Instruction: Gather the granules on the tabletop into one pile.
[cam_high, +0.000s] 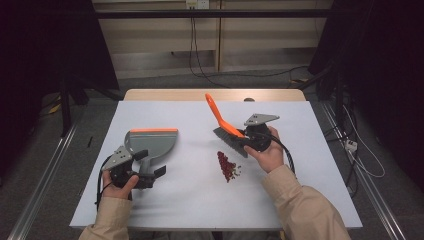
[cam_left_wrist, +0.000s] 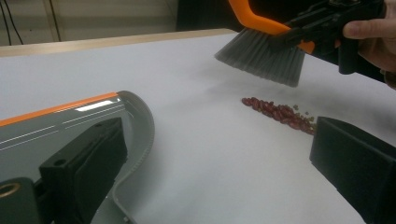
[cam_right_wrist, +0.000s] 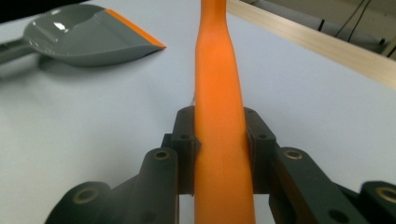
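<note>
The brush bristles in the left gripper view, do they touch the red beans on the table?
No. The grey bristles hang above the table, apart from the line of red beans lying below them.

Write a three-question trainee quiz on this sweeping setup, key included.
1. True or false: the right tool is clamped on the brush's orange handle.
2. Where do the red beans lie? A) inside the dustpan B) on the bare table, between dustpan and brush C) on the floor
3. What colour is the strip along the front lip of the dustpan by the left tool?

Key: 1 true. 2 B; the pile sits on the white table, just below the grey bristles. 3 orange.
</note>
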